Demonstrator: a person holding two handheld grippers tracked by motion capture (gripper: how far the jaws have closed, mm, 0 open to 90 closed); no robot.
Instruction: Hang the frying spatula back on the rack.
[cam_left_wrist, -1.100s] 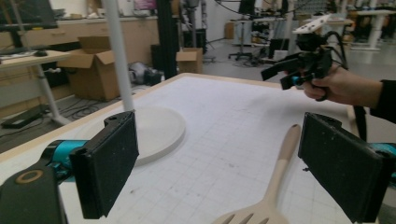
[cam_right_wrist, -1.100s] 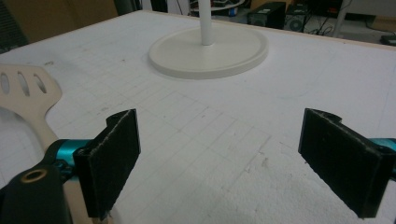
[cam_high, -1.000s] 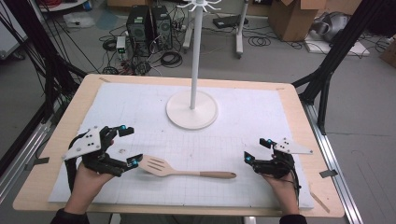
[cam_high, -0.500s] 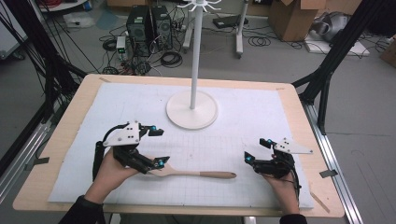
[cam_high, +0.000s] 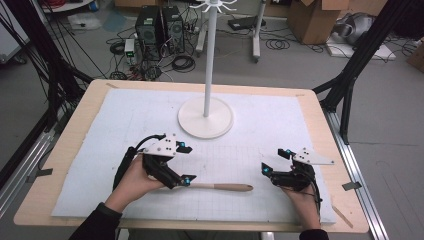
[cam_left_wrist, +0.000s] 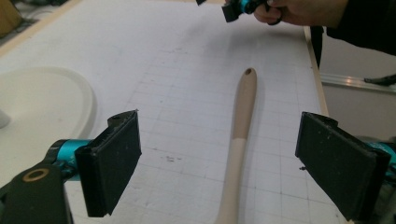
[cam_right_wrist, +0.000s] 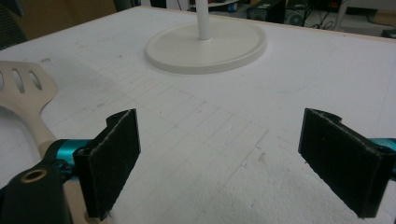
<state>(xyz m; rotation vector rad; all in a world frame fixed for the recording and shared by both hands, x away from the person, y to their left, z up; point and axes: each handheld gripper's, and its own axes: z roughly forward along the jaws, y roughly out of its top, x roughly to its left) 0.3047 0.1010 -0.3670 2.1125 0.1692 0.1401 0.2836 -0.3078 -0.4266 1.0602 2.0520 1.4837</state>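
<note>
A wooden slotted spatula lies on the white mat; its handle (cam_high: 225, 187) points right, and my left hand covers the head. My left gripper (cam_high: 186, 164) stands open over the head end of the handle. In the left gripper view the handle (cam_left_wrist: 239, 135) runs up between the two pads of the left gripper (cam_left_wrist: 224, 158) without touching either. My right gripper (cam_high: 275, 161) rests open on the mat just past the handle's tip. In the right gripper view the slotted head (cam_right_wrist: 25, 88) shows far left, and nothing lies between the jaws of the right gripper (cam_right_wrist: 219, 154).
A white stand with a round base (cam_high: 192, 125) and a tall pole (cam_high: 209, 60) rises at the middle back of the mat (cam_high: 275, 120). The wooden table edge (cam_high: 70, 135) frames the mat. Computers, cables and boxes lie on the floor beyond.
My left gripper has moved right, from left of the spatula to over its head, and now straddles the handle. The right gripper and the spatula have stayed put.
</note>
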